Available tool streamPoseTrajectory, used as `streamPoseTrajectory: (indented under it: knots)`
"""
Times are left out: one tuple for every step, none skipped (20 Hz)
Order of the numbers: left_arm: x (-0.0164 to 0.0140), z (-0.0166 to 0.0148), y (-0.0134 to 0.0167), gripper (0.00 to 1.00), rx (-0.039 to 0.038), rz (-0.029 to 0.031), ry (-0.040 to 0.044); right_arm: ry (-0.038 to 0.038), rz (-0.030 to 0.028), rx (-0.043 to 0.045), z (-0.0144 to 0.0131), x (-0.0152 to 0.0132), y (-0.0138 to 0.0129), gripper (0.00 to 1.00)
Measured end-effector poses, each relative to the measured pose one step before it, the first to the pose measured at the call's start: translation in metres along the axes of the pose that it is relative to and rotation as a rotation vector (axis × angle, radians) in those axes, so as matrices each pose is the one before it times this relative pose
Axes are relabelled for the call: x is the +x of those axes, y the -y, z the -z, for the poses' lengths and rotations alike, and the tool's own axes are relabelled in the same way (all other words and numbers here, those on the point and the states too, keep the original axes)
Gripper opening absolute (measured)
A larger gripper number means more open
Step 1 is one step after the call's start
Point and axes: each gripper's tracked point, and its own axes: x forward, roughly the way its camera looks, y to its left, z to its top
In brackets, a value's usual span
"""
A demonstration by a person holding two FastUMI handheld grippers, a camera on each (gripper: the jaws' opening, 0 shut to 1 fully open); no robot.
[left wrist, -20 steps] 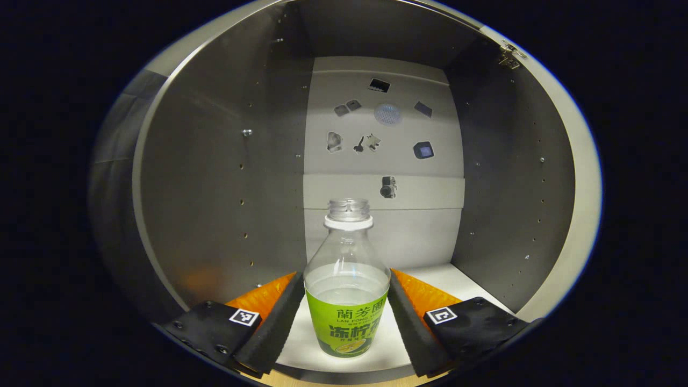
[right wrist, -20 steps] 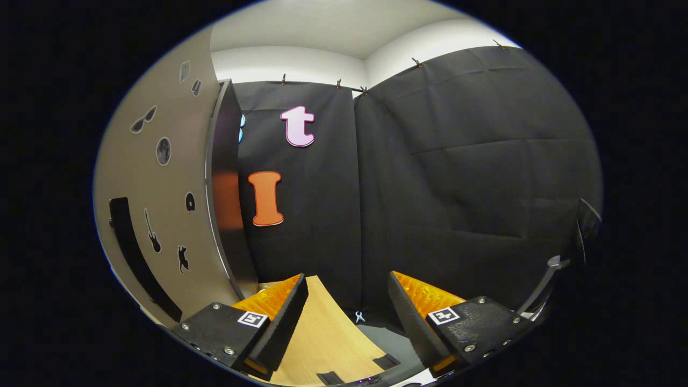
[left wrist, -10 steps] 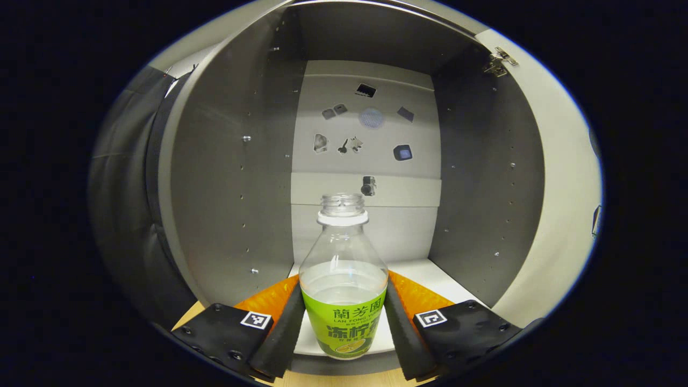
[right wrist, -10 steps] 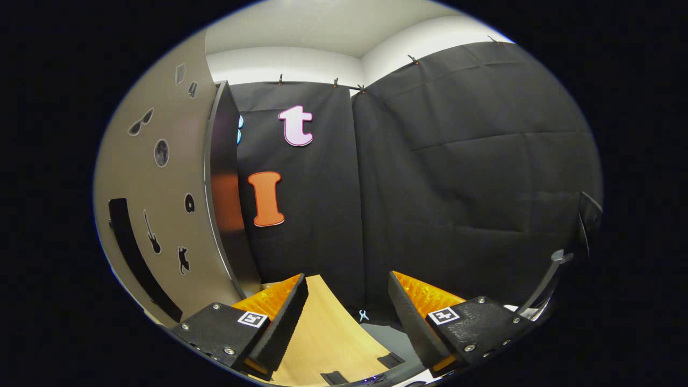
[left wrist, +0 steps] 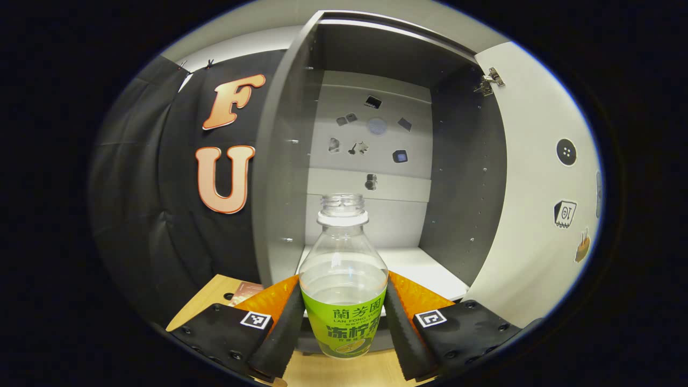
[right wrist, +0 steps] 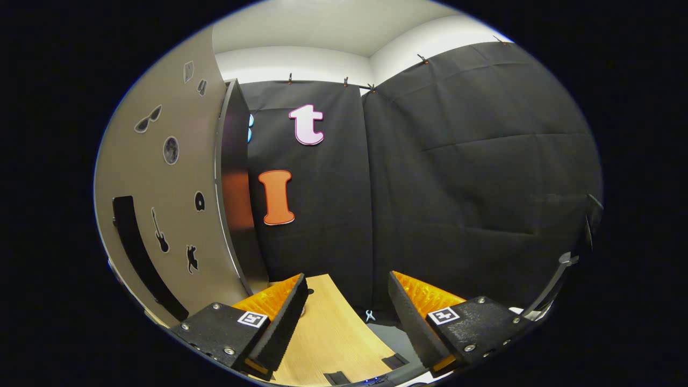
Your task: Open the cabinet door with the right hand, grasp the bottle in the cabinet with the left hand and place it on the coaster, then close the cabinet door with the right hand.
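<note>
bottle (left wrist: 343,279): between the left gripper (left wrist: 342,327) fingers, at 6 o'clock, before the cabinet (left wrist: 457,177)
cabinet door (left wrist: 537,215): at 3 o'clock, right of the cabinet
bench (left wrist: 333,371): under the bottle

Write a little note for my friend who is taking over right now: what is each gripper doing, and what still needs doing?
Left gripper: jaws shut on the bottle, which is upright, uncapped and partly filled, held in front of the cabinet above the wooden table.
Right gripper: jaws open, holding nothing, beside the open cabinet door.
Done: door opened, bottle grasped and out of the cabinet.
Left: set the bottle on the coaster, then close the door with the right gripper.
</note>
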Motion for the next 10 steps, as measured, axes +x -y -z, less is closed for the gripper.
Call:
streamPoseTrajectory:
  knots:
    - [-0.00778, 0.00517, -0.01066, 0.82, 0.00887, -0.02064, -0.00218, 0.00089, -0.00779, -0.00052, -0.00041, 0.00120, -0.00354, 0.98]
    - [-0.00753, 0.00771, -0.01073, 0.82, 0.00899, -0.01935, -0.00815, 0.00041, -0.00743, -0.00089, 0.00047, 0.00173, -0.00324, 0.98]
    - [-0.00616, 0.00985, -0.00971, 0.82, 0.00508, -0.01896, -0.01198, -0.00053, -0.00595, -0.00117, 0.00066, 0.00131, -0.00259, 0.98]
    - [-0.00502, 0.00963, -0.01007, 0.82, 0.00108, -0.01665, -0.01160, -0.00176, -0.00498, -0.00126, 0.00128, 0.00035, -0.00271, 0.98]
    - [-0.00386, 0.00972, -0.00992, 0.82, 0.00017, -0.01421, -0.01174, -0.00263, -0.00631, -0.00130, 0.00193, -0.00011, -0.00194, 0.98]
    - [-0.00484, 0.01201, -0.00800, 0.82, -0.00936, -0.01234, -0.01788, -0.00253, -0.00560, -0.00025, 0.00036, 0.00105, -0.00248, 0.98]
    - [-0.00298, 0.01275, -0.00988, 0.82, 0.00785, -0.00756, -0.01616, -0.00225, -0.00581, -0.00020, 0.00034, 0.00033, -0.00295, 0.98]
    - [-0.00409, 0.01149, -0.00792, 0.82, -0.00141, -0.00850, -0.01224, -0.00099, -0.00519, -0.00088, 0.00001, 0.00124, -0.00274, 0.98]
    - [-0.00148, 0.01163, -0.00795, 0.82, -0.00307, -0.00840, -0.00967, -0.00050, -0.00369, -0.00194, -0.00031, 0.00047, -0.00183, 0.93]
    - [0.00001, 0.01039, -0.00838, 0.82, -0.00049, -0.00946, -0.00970, 0.00083, -0.00316, -0.00233, 0.00096, 0.00091, -0.00188, 0.93]
